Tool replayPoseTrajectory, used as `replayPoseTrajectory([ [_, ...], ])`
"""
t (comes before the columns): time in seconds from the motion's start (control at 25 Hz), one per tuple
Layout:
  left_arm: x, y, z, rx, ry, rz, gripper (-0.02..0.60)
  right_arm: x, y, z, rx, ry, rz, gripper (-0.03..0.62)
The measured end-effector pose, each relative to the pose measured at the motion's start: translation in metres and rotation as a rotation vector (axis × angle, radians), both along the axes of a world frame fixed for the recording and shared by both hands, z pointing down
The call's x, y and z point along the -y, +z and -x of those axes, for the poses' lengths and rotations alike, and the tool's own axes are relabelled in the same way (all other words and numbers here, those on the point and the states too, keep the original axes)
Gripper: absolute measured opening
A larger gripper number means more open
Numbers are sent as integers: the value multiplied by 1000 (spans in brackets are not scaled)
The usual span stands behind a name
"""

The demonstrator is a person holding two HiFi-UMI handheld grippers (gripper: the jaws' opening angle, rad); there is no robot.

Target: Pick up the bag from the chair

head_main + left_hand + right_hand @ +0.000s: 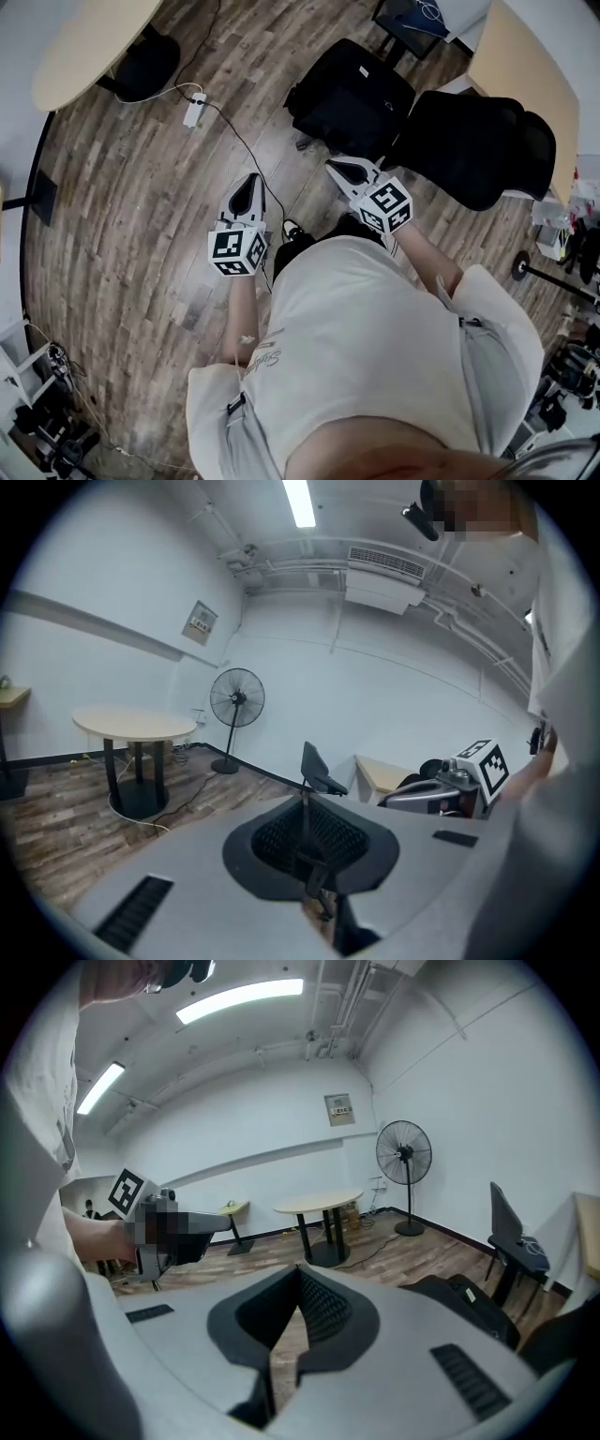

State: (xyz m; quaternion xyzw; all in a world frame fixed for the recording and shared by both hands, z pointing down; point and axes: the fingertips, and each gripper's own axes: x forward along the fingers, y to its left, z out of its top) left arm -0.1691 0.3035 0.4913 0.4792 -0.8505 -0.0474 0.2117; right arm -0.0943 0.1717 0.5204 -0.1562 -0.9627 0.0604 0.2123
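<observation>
A black bag [352, 94] lies ahead of me on a low seat that is hardly visible beneath it; its edge [469, 1299] also shows low on the right in the right gripper view. Beside it stands a black office chair [478, 145]. My left gripper [248, 183] hovers over the wooden floor, left of the bag and well short of it, jaws shut and empty [305, 803]. My right gripper [339, 169] is just short of the bag's near edge, also shut with nothing held [298, 1274]. Each gripper shows in the other's view: the right [441, 794], the left [178, 1237].
A round table [89, 42] stands at the far left, with a white power strip [194, 111] and its cable on the floor. A standing fan [236, 700] is by the wall. A light wooden table [525, 66] and a dark chair [506, 1232] are at the right.
</observation>
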Motion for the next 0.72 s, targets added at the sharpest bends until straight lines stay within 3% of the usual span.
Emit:
replayPoseTrajectory([
  [0.16,8,12,10,7,83,12,26,4,0,-3,4,97,2,-5],
  [0.32,31,19,22,-29,111,9,26,24,2,-10,-11,151,-18,-5],
  [0.52,73,26,37,-28,159,48,26,65,19,-11,-14,243,25,-5],
  [0.72,119,13,70,-15,197,92,26,121,29,17,8,320,79,-5],
])
